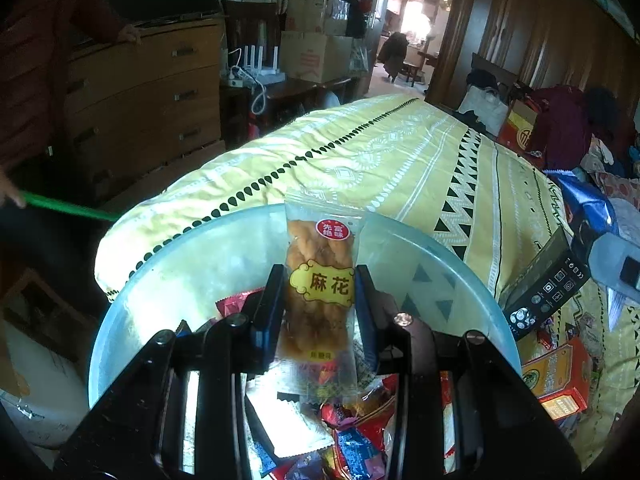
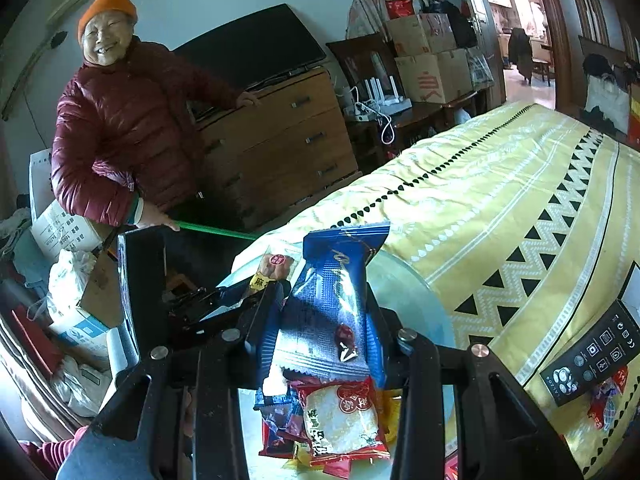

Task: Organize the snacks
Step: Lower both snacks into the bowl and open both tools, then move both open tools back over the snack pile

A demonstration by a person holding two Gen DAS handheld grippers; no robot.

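1. Your left gripper (image 1: 320,292) is clamped on a clear twist pack (image 1: 320,280), which stands upright between the pads over the bowl (image 1: 168,264).
2. Your right gripper (image 2: 326,316) is clamped on a blue pack (image 2: 332,300), tilted and sticking up past the fingertips.
3. Loose snacks (image 1: 352,432) fill the bowl beneath both grippers; in the right wrist view a rice-cake pack (image 2: 344,420) lies on top of them.
4. That bowl sits at the near edge of the bed (image 1: 400,152), on its yellow cover.
5. To the bowl's right on the cover lie a black box (image 1: 548,292) and an orange box (image 1: 560,376), near each other.
6. Beside the bed's left edge a person (image 2: 120,140) in a red jacket holds a green stick (image 2: 216,232), other hand on the dresser (image 2: 280,140).
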